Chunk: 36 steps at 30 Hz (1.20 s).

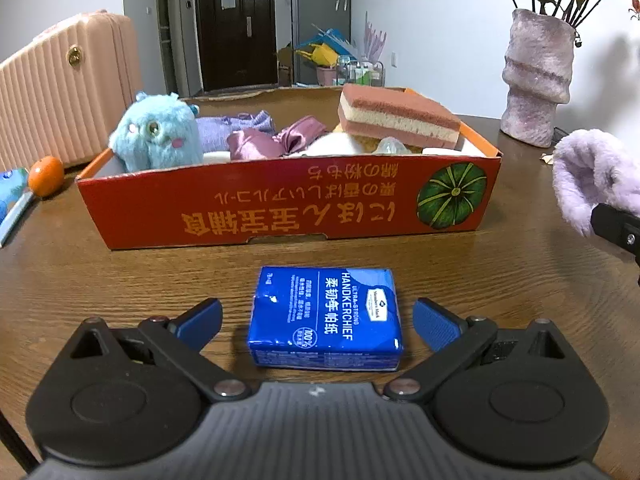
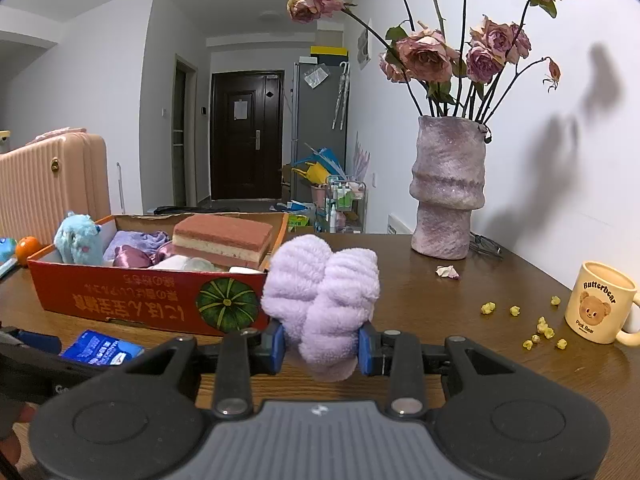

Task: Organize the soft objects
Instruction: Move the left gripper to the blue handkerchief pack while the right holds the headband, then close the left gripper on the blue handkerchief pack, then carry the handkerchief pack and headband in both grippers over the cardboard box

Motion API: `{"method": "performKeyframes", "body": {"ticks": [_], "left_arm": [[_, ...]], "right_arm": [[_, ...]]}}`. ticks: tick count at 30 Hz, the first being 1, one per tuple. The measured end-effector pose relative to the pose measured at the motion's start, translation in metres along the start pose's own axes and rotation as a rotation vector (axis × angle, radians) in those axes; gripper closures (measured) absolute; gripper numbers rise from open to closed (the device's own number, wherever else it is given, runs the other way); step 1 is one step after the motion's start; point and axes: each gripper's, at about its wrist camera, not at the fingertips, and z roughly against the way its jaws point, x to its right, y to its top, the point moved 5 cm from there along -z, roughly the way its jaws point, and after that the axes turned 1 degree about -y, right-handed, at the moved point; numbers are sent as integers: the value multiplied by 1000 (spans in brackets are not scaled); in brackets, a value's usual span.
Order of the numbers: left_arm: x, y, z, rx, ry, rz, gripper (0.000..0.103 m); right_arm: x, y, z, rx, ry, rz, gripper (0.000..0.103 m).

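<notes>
A blue handkerchief tissue pack (image 1: 325,318) lies flat on the wooden table, between the wide-apart blue pads of my left gripper (image 1: 318,320), which is open and not touching it. Behind it stands an orange cardboard box (image 1: 288,204) holding a blue plush monster (image 1: 158,134), purple cloths, a satin bow and a layered sponge (image 1: 396,118). My right gripper (image 2: 322,346) is shut on a fluffy lilac plush piece (image 2: 324,296), held above the table just right of the box (image 2: 120,300). That same plush (image 1: 592,172) shows at the right edge of the left wrist view.
A lilac vase of dried roses (image 2: 448,188) stands at the back right. A cream bear mug (image 2: 600,304) and scattered yellow crumbs (image 2: 540,328) sit at the right. An orange fruit (image 1: 46,176) and a pink suitcase (image 1: 60,92) are at the left.
</notes>
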Motion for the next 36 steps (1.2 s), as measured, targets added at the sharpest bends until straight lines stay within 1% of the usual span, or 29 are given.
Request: {"method": "performKeyframes", "body": {"ticks": [4,5,6,7,9,10,15,22,29,36], "left_arm": [[0,0,-3,-7,-12,3,0],[0,0,-3,-5,-15,0,3],[1,0,-2,-1,-19,-4,10],[2,-1,-2,0,-25,-11,13],[4,-1,-3,-5,-32,-23,27],[4,-2,-3,-6,-33,-27,28],[4,-1,-1,2,-49,-18,29],[4,3,10,53,-50,-19,29],[0,8,22,103,-53,-6,29],[-12,18,38,159,-56,29,29]], "right_arm": [[-1,-1,-1,-3,3,3,69],[-1,-1,-1,-3,4,4,69],[-2,-1,-1,-2,5,5,69],[-2,-1,-1,-3,5,5,69],[-2,-2,-2,-5,5,7,69],[-3,-2,-2,-6,4,9,69],[-5,-3,-4,-8,3,20,69],[-9,-4,-2,17,4,30,69],[-10,2,3,61,1,-10,69],[-24,7,10,119,5,-26,69]]}}
